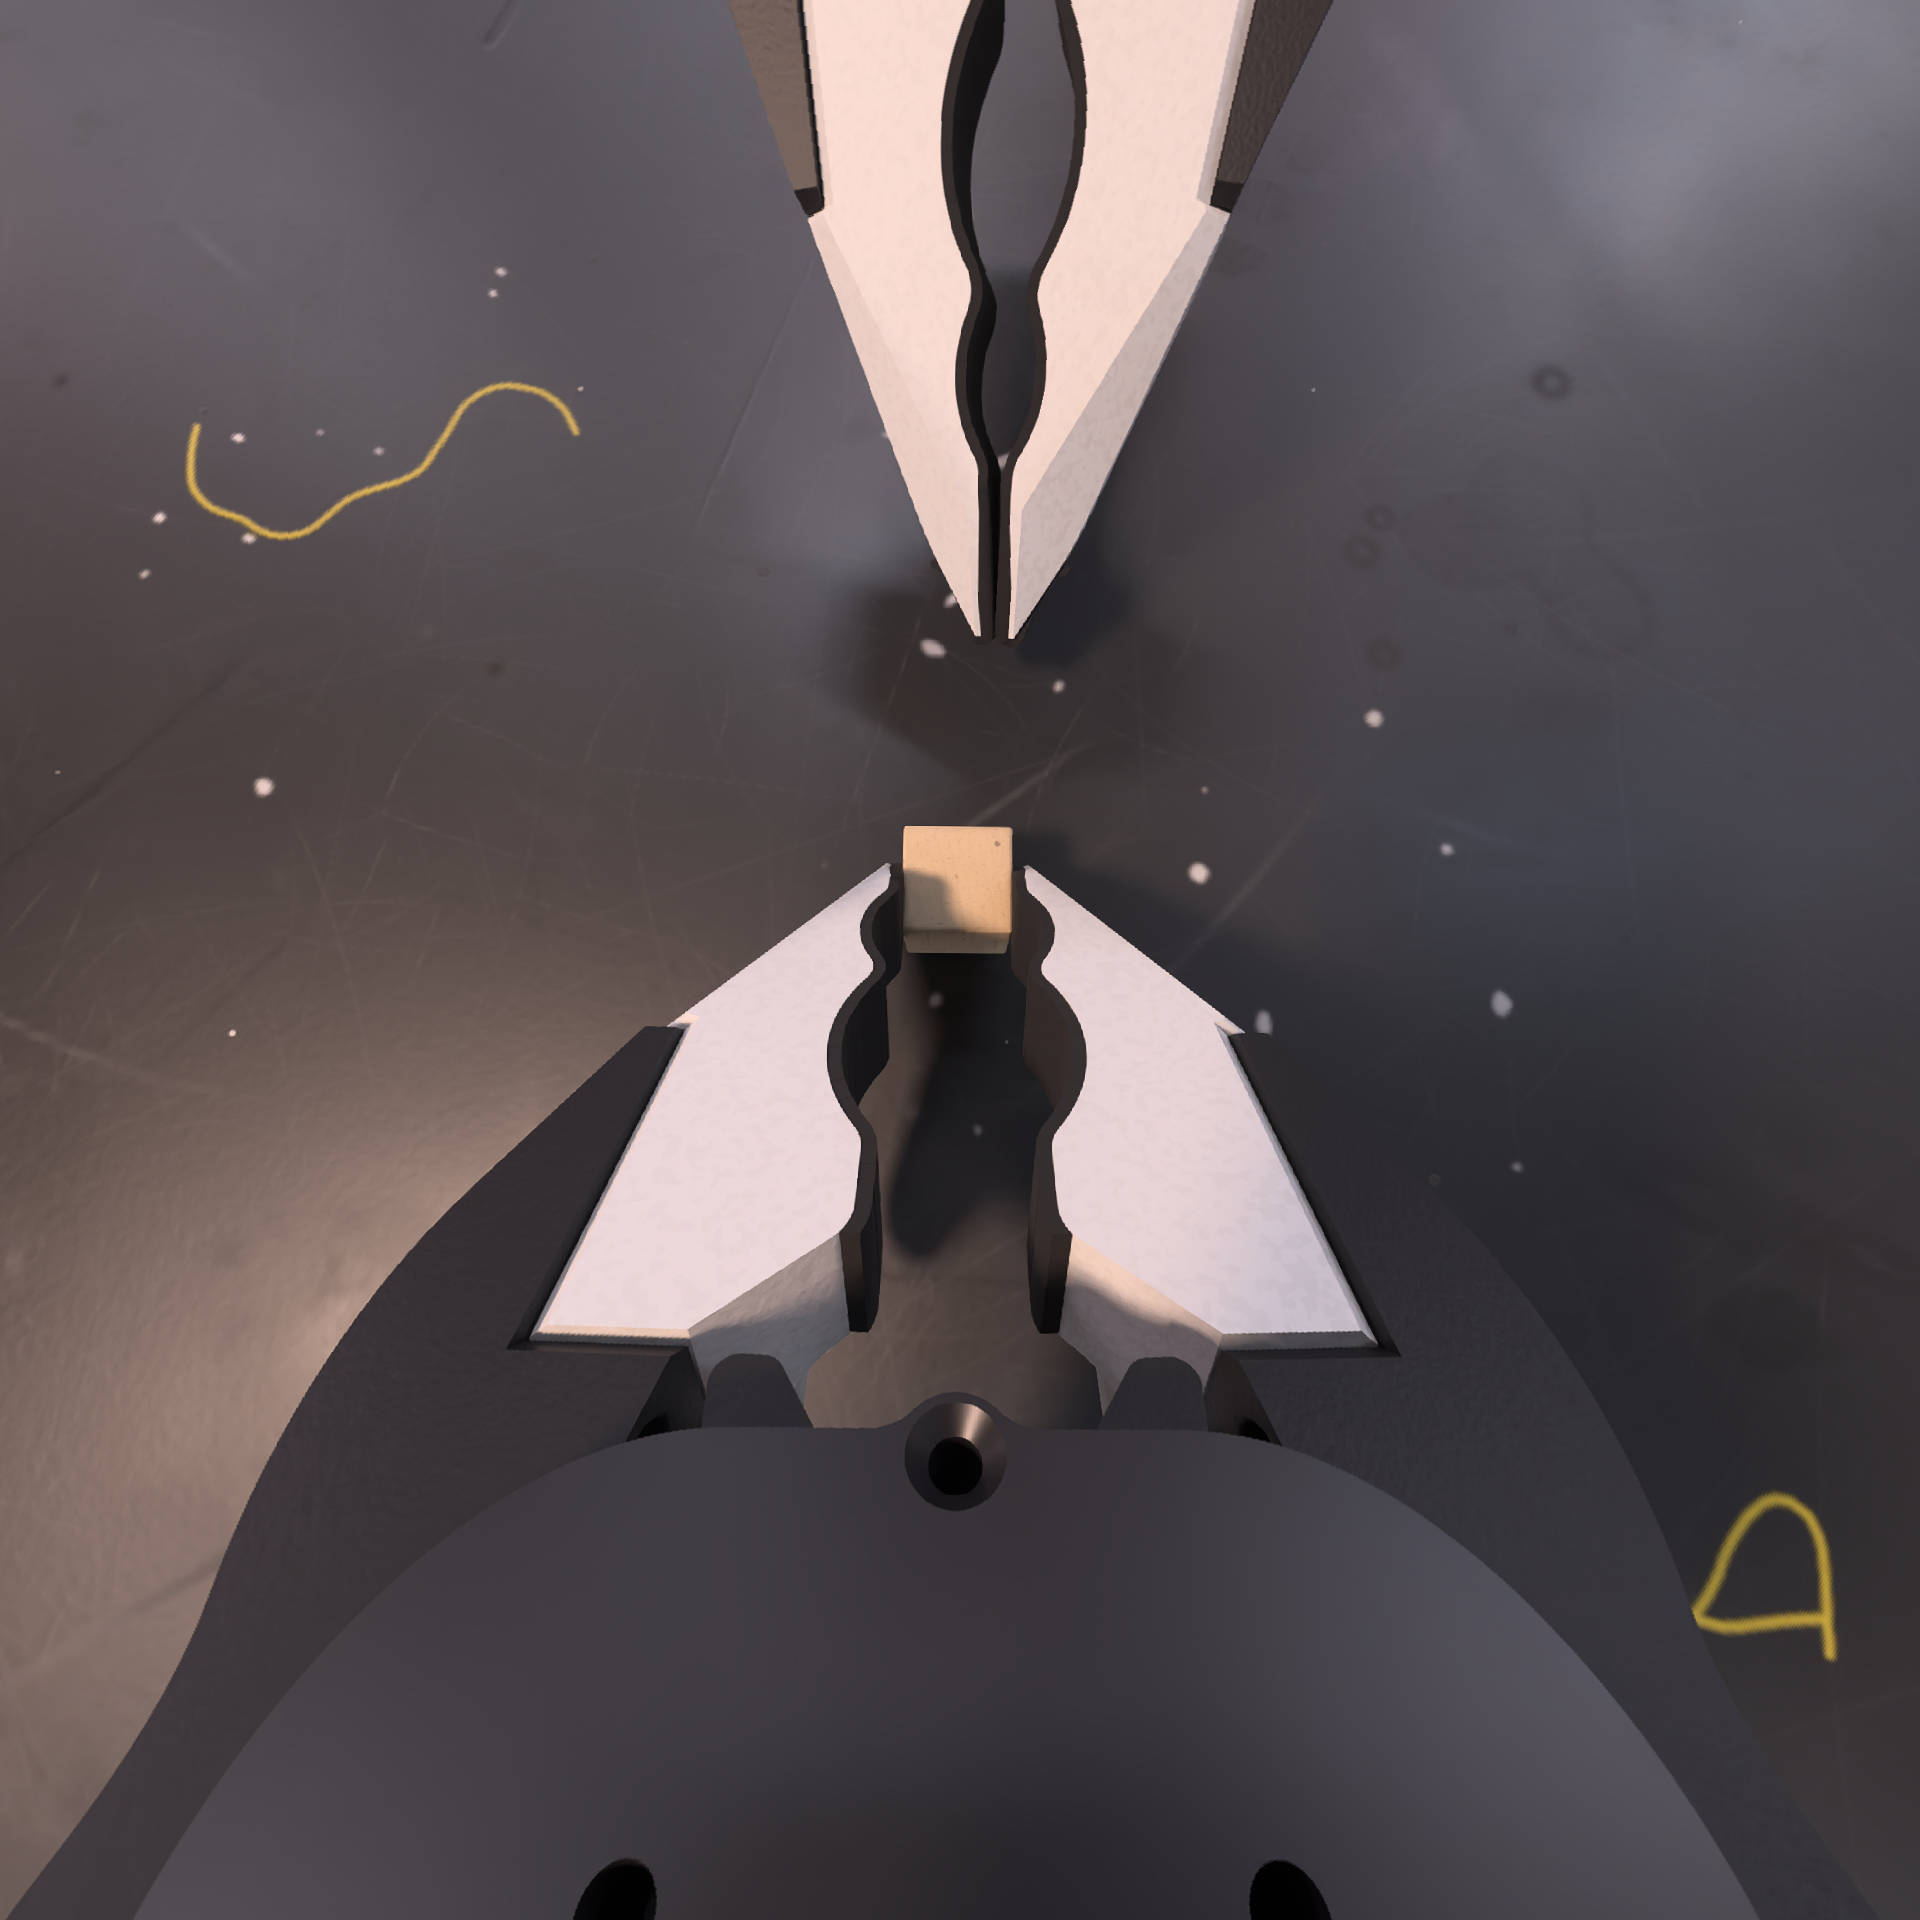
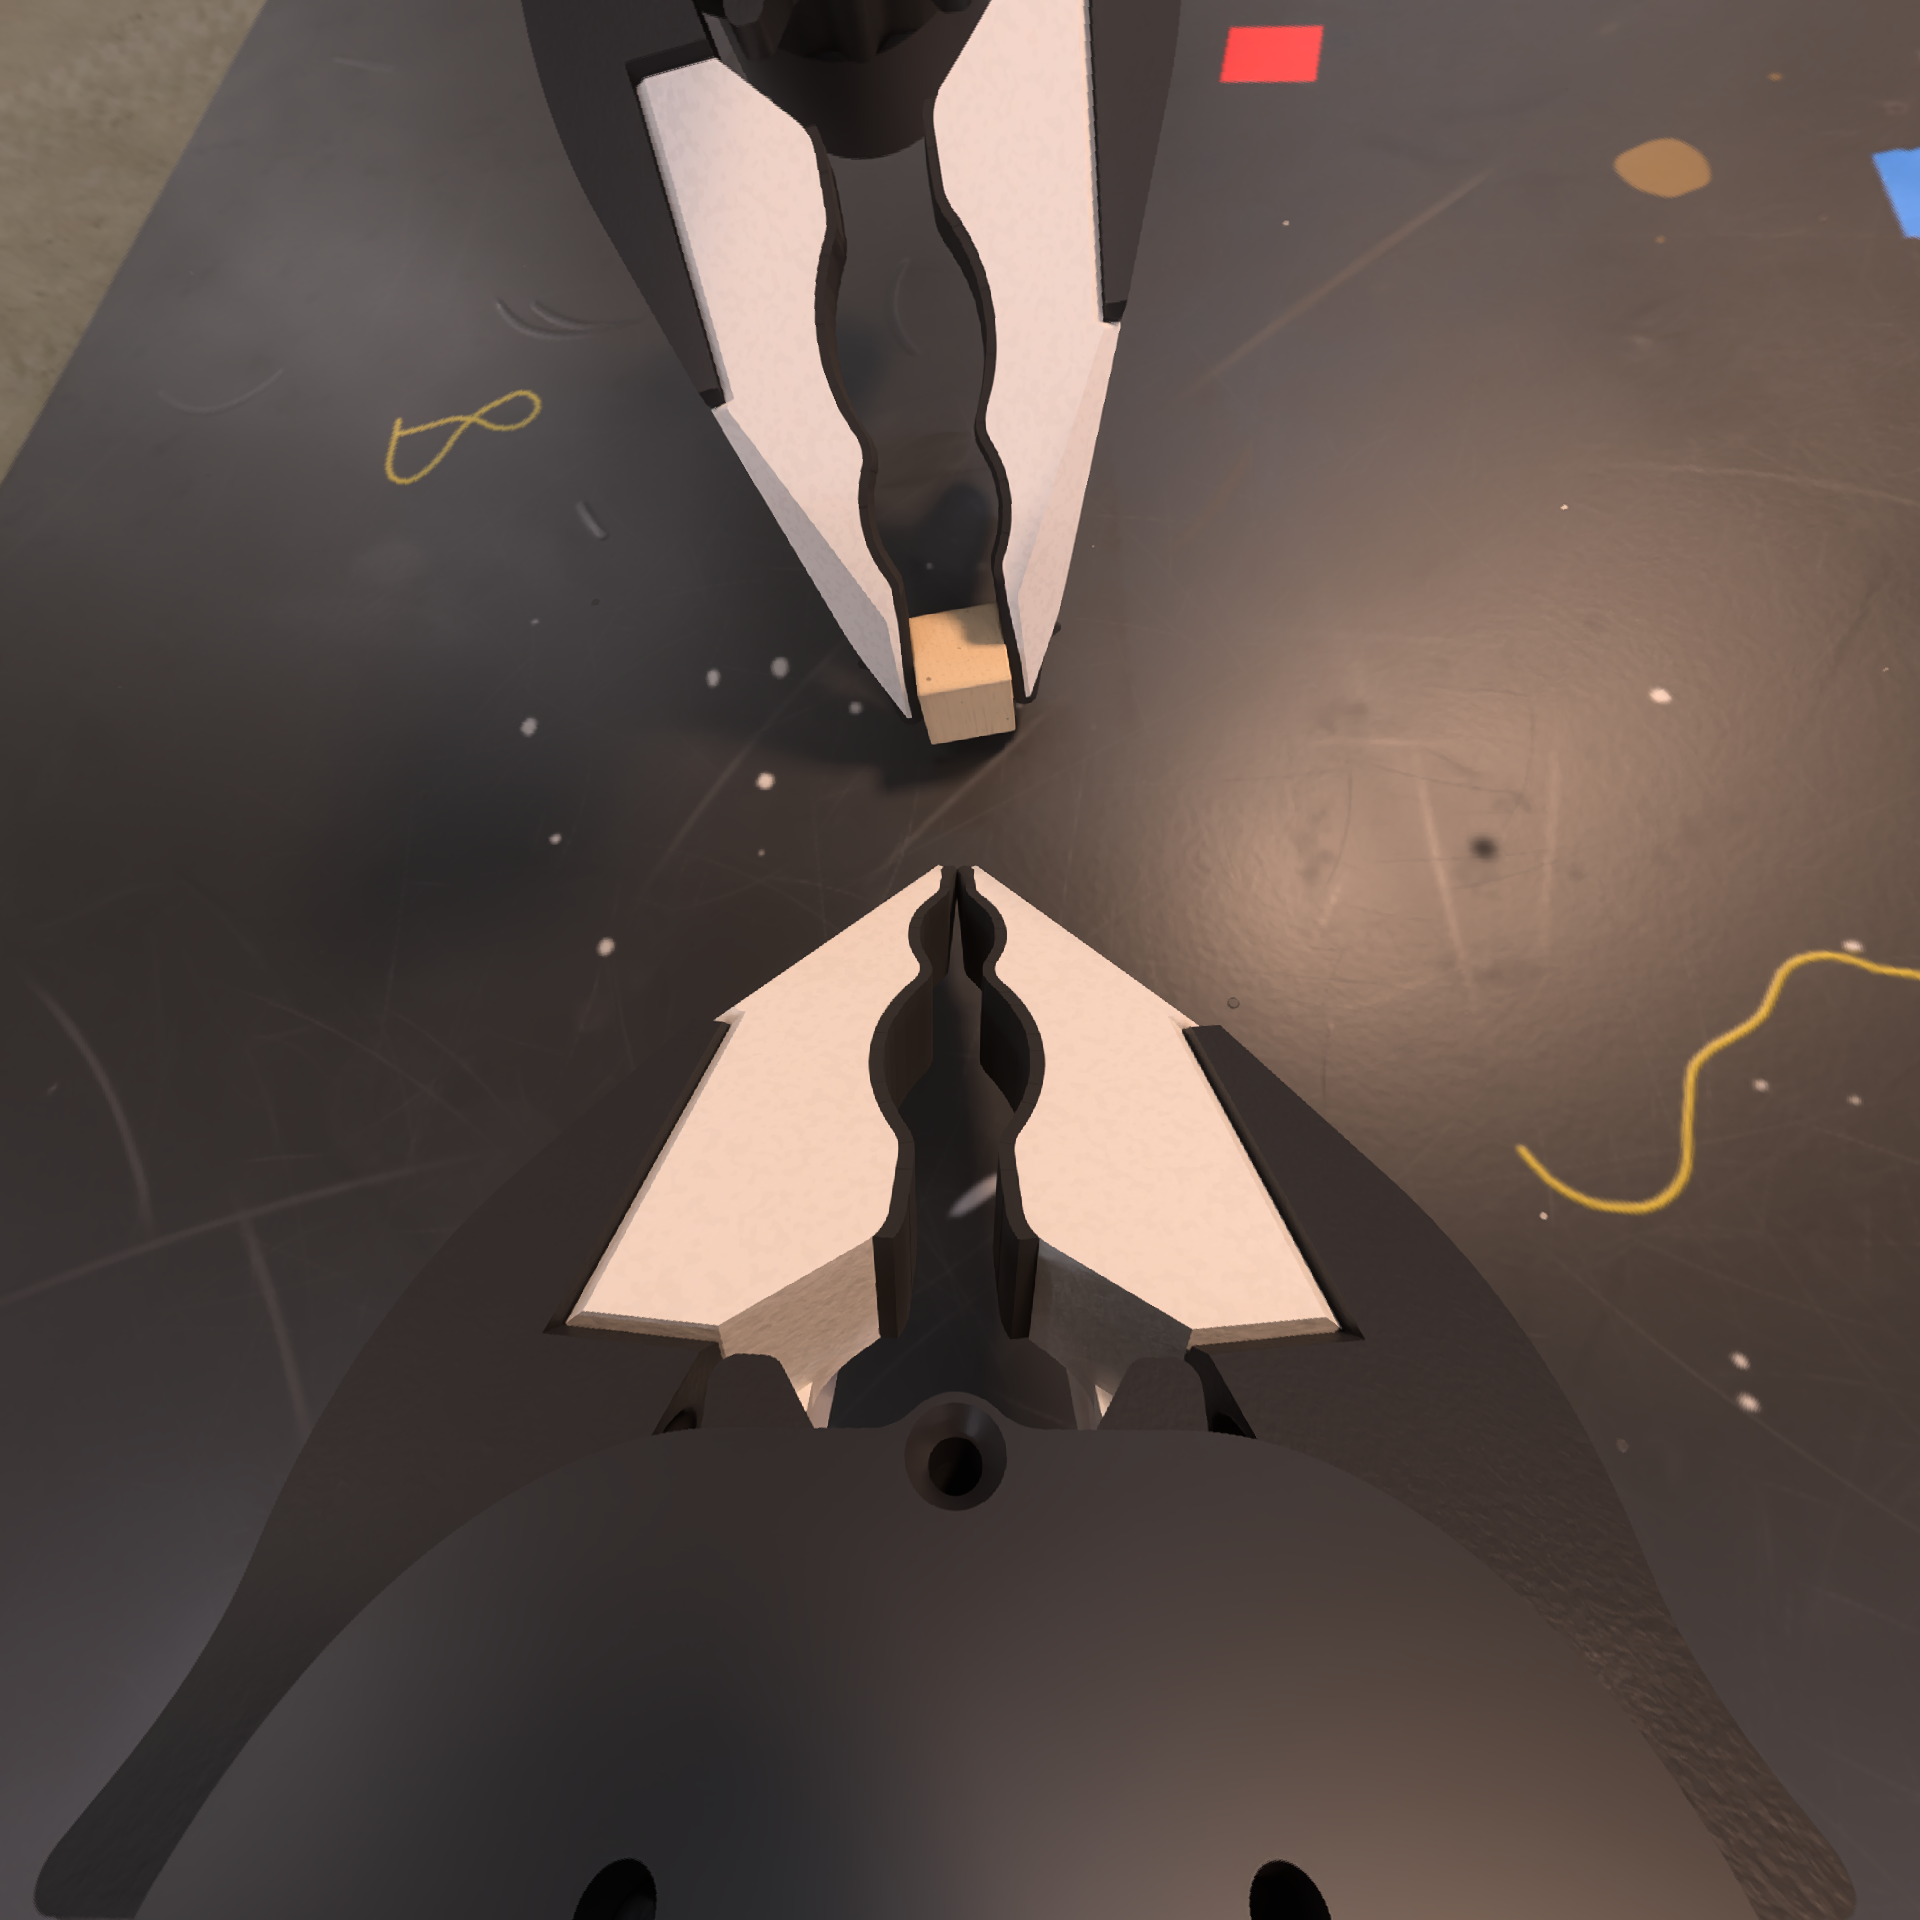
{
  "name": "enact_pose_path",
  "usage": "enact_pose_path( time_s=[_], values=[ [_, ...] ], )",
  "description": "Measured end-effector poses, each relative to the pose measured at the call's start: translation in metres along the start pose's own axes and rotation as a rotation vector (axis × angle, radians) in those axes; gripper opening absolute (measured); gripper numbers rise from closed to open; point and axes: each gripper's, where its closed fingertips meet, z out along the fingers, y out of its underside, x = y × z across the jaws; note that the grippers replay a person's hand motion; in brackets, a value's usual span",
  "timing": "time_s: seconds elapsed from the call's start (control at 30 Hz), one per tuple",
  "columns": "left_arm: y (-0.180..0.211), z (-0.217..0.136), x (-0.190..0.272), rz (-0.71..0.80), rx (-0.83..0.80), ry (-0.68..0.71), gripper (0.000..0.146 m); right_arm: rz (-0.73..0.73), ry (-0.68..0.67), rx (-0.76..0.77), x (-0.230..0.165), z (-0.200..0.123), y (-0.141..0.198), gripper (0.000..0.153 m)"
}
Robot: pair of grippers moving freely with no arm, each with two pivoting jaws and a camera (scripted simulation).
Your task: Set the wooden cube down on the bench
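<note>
- Left wrist view: left gripper [image 1: 957,883] clamped on the wooden cube [image 1: 956,888], one fingertip [image 1: 883,902] against each side of the block.
- Cube gripped at the very tips, sticking out a little past them, above the dark bench [image 1: 416,831]; contact with the surface impossible to judge from this side.
- Right wrist view: same cube [image 2: 964,675] between the far gripper's [image 2: 966,681] white fingers, its lower edge close to or on the bench [image 2: 1351,727], with a shadow right beneath.
- Right gripper [image 2: 957,878] clenched on nothing, tips pressed together, pointing at the cube but apart from it.
- Seen again in the left wrist view as a closed white wedge [image 1: 995,634] facing the cube across a gap.
- Yellow squiggle [image 1: 374,468] and yellow loop [image 1: 1771,1584] drawn on the bench, well apart from the cube.
- Red patch [image 2: 1271,54], tan blot [image 2: 1662,168] and blue patch [image 2: 1901,192] far off on the bench.
</note>
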Motion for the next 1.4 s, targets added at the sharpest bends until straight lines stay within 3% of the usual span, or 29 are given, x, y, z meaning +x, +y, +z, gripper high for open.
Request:
enact_pose_path(
  time_s=[0.5, 0.7, 1.4],
  values=[
    [-0.001, 0.002, 0.007, 0.024, -0.002, 0.035, 0.026, 0.018, -0.05, -0.031, -0.006, 0.01, 0.004, 0.0],
    [0.0, 0.001, 0.005, 0.028, -0.007, 0.021, 0.026, 0.033, 0.064, -0.007, 0.014, -0.006, 0.005, 0.0],
    [0.001, -0.001, 0.003, 0.025, -0.01, 0.02, 0.028, 0.023, 0.01, -0.032, 0.005, 0.004, 0.009, 0.0]
  ],
)
